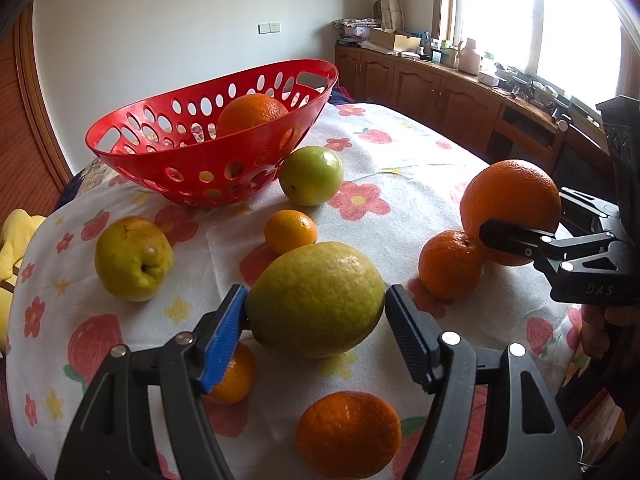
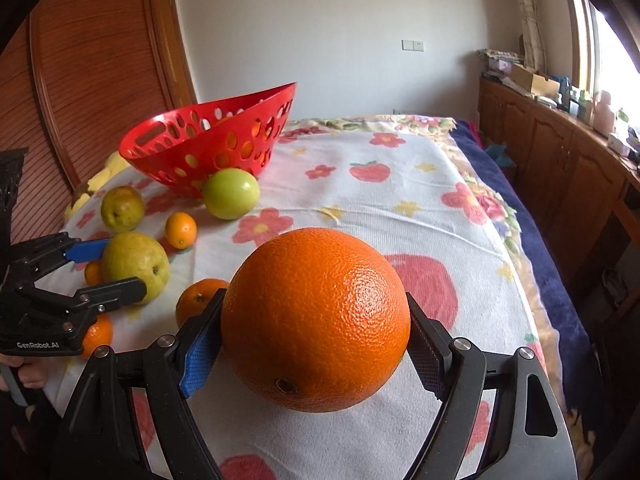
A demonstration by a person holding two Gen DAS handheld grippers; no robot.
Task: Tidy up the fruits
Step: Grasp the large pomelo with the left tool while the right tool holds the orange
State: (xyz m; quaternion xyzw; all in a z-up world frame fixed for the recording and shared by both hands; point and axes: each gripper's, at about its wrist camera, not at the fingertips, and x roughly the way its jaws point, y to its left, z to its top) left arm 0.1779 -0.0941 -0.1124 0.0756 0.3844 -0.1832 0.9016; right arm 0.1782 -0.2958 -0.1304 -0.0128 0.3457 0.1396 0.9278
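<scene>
The left gripper (image 1: 316,312) clamps a yellow-green pear (image 1: 318,298), the right gripper (image 2: 314,344) a big orange (image 2: 316,318), half-hiding a mandarin (image 2: 198,304) at nine o'clock.

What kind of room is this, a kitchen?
More likely a bedroom at home: the fruit lies on a flowered blanket over what looks like a bed, beside wooden cabinets under a curtained window.

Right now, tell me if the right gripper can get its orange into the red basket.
Probably yes. The right gripper is shut on the large orange, and the cloth toward the red basket looks open; only the green apple sits at its base. The basket is open-topped.
</scene>
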